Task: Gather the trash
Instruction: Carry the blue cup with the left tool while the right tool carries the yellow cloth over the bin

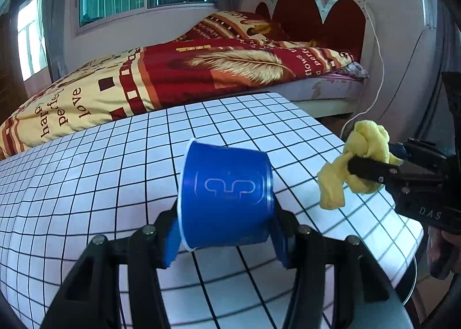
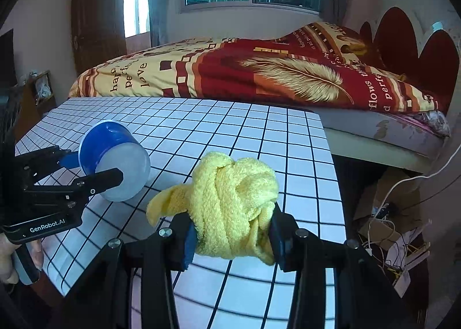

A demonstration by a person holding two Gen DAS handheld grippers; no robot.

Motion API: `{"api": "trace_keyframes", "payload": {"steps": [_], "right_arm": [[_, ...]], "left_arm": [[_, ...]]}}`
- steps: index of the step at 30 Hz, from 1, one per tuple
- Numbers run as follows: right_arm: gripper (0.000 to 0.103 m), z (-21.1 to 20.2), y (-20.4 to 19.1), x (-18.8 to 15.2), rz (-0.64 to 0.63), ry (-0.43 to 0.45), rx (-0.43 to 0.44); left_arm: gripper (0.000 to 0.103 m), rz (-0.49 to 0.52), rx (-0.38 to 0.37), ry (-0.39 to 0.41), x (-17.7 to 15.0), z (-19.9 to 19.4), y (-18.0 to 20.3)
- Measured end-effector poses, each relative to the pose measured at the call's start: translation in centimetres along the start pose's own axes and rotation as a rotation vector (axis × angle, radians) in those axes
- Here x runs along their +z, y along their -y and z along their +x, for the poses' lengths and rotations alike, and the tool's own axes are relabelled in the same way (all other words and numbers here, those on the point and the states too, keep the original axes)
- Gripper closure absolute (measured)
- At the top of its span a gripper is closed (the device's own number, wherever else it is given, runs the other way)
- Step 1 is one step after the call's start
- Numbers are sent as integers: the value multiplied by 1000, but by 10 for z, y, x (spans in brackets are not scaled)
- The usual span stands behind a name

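Note:
My left gripper (image 1: 227,234) is shut on a blue plastic cup (image 1: 227,193) that lies sideways between the blue pads, held above the white grid-patterned table (image 1: 86,185). The right wrist view shows the same cup (image 2: 115,156) at the left, its pale bottom facing the camera, with the left gripper (image 2: 95,167) clamped across it. My right gripper (image 2: 232,239) is shut on a knotted yellow cloth (image 2: 230,199), which bulges out above the pads. In the left wrist view that cloth (image 1: 366,141) hangs past the table's right edge in the right gripper (image 1: 371,169).
A bed with a red and yellow quilt (image 1: 201,69) runs along the table's far side. Cardboard, cables and clutter (image 2: 389,228) lie on the floor to the right of the table. A white cord (image 1: 377,69) hangs by the headboard. A hand (image 2: 8,257) holds the left gripper's handle.

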State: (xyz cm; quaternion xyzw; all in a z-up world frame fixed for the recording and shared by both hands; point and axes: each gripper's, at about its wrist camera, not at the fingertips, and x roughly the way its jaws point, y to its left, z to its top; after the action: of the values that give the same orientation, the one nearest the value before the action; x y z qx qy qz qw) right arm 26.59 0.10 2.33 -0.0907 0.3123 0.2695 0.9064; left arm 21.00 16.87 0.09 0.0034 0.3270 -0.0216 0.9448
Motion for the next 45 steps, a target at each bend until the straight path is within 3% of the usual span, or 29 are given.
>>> {"api": "trace_keyframes", "payload": {"steps": [16, 27, 45], "right_arm": [[58, -104, 2, -36, 32, 93, -12], [58, -171, 47, -89, 113, 101, -99], [58, -209, 110, -166, 228, 64, -205]], "left_arm": [[50, 42, -53, 60, -18, -67, 49], [50, 93, -129, 66, -31, -84, 102], [50, 192, -254, 31, -51, -80, 192]]}}
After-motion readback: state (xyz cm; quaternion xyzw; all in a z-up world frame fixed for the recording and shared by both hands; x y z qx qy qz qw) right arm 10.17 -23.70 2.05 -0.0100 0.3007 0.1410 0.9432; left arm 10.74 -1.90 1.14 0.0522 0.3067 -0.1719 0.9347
